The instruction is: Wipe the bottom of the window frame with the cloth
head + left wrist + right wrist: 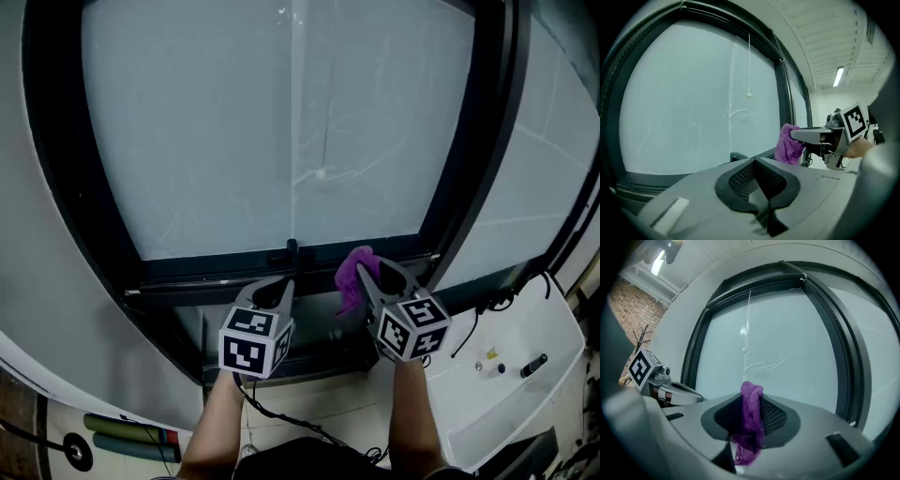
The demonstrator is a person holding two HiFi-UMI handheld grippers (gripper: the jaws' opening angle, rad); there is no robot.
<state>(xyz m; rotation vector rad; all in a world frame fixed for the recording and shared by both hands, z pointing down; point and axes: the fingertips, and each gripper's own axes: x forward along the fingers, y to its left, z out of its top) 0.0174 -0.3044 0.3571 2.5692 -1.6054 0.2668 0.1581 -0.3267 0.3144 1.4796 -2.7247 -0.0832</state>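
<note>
Purple cloth [352, 277] gripped by right hand-held gripper [368, 274], held at bottom of window frame [206, 270]; contact unclear.
Left hand-held gripper [279, 291] closed, empty. Next I would press cloth down and sweep along.

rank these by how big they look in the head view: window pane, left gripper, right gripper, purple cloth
1. window pane
2. left gripper and right gripper: look about alike, so unranked; both are nearest the camera
3. purple cloth, partly hidden in the right gripper
</note>
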